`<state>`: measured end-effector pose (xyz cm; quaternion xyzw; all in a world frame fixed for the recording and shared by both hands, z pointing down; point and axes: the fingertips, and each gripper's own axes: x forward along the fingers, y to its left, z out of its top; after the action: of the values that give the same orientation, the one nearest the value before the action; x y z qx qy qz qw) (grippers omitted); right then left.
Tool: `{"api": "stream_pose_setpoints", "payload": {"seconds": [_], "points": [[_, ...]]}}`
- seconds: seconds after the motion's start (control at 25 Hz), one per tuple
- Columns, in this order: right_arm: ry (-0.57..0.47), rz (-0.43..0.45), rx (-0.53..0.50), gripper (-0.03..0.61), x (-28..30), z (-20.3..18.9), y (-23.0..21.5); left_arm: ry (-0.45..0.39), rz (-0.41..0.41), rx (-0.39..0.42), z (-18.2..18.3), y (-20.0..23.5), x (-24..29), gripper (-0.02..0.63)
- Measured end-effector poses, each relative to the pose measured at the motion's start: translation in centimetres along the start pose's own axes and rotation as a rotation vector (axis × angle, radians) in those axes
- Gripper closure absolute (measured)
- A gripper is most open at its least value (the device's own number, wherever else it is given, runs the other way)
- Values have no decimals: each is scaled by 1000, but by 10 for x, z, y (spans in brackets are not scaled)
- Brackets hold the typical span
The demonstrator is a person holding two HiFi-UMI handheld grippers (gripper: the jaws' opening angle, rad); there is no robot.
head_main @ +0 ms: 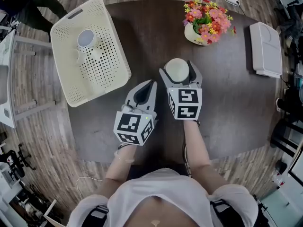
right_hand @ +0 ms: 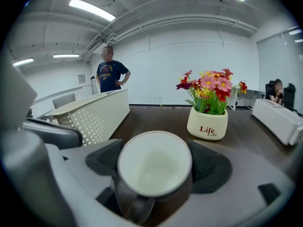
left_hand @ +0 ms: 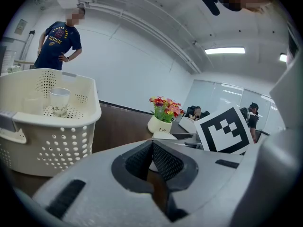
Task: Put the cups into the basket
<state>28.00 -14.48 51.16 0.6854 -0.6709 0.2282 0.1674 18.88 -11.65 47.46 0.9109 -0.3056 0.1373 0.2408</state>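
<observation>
Closest in, saw a white top (head_main: 163, 193) at the bottom of the head view, with both forearms stretched forward past the near edge of the dark table (head_main: 227, 108). Found the right gripper (head_main: 179, 70) out ahead of its marker cube (head_main: 184, 103), jaws spread and clamped on a mug (right_hand: 154, 163). Pads pressed to its left and right sides, pale inside turned toward that gripper's camera, dark outer wall and handle showing on the low near side. Could not tell whether the mug touched the table or hung above it.

Found the left gripper (head_main: 151, 84) just beside the right one, on its left and slightly nearer the body, jaws closed tip to tip with nothing between them.

Noted the cream perforated basket (head_main: 104, 67) at the table's far left corner, well apart from both grippers, part of it past the table's edge. Counted one cup (head_main: 86, 39) inside it, upright on the holed floor toward the far end; looked translucent in the left gripper view.

Spotted a flower pot (head_main: 199, 34) with red, pink and yellow blooms beyond the mug, marked "Life", and a flat white box (head_main: 265, 48) near the right edge. Made out a person (right_hand: 111, 72) in a dark blue tee standing past the basket, hands on hips.
</observation>
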Motion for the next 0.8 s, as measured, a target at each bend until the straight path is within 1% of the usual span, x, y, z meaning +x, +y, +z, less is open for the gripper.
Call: {"api": "stream_pose_setpoints", "payload": {"seconds": [0.24,0.44,0.64,0.8], "points": [[-7,-10,6,150,0,0,-1,-9,-14,15,4,-6,-6,603],[-18,-25,-15,150,-5,5,-2,-17,-11,20,5,-6,-17,603],[-47,-26,-3,150,-20,17,2,-28,-9,19,6,-7,-28,603],[-56,-27,-3,150,-38,22,9,-53,-22,20,14,-16,-40,603]]}}
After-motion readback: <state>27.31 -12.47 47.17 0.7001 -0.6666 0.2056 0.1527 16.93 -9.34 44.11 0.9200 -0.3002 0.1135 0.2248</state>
